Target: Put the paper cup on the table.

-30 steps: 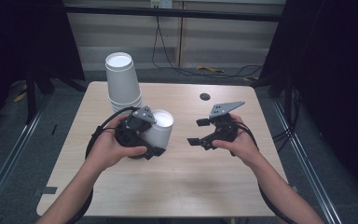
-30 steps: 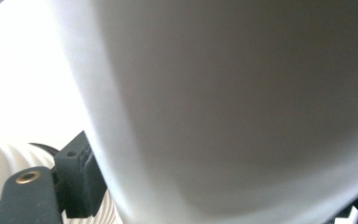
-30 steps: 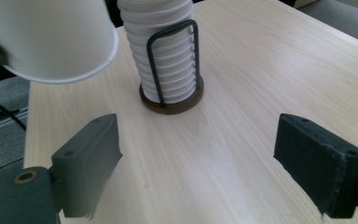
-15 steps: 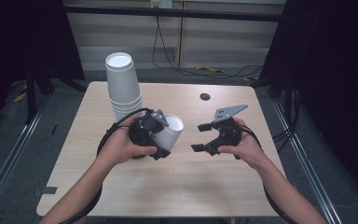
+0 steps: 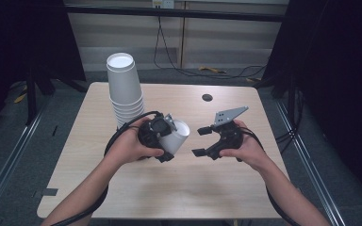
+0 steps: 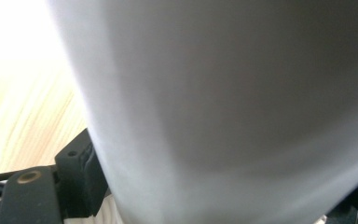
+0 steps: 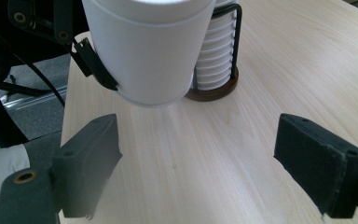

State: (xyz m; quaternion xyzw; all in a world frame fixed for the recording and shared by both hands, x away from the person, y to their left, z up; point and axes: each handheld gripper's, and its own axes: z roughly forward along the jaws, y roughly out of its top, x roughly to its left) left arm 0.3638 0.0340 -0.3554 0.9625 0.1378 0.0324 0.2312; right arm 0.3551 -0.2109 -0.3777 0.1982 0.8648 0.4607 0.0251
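Observation:
A white paper cup (image 5: 175,135) hangs tilted above the middle of the table, with my left gripper (image 5: 168,139) shut on its sides. Its white wall (image 6: 223,112) looms close in the left gripper view, one black jaw at its lower left. My right gripper (image 5: 201,141) stands open just right of the cup, its jaws facing it. In the right gripper view the cup (image 7: 149,51) hovers ahead of the open right gripper (image 7: 205,154), with nothing between the pads.
A tall stack of white cups (image 5: 125,89) stands at the back left of the wooden table (image 5: 245,188), in a wire holder with a round dark base (image 7: 212,91). A small dark hole (image 5: 207,97) marks the far side.
My left gripper has carried the cup to the right, closer to the right gripper. The right gripper has shifted only slightly.

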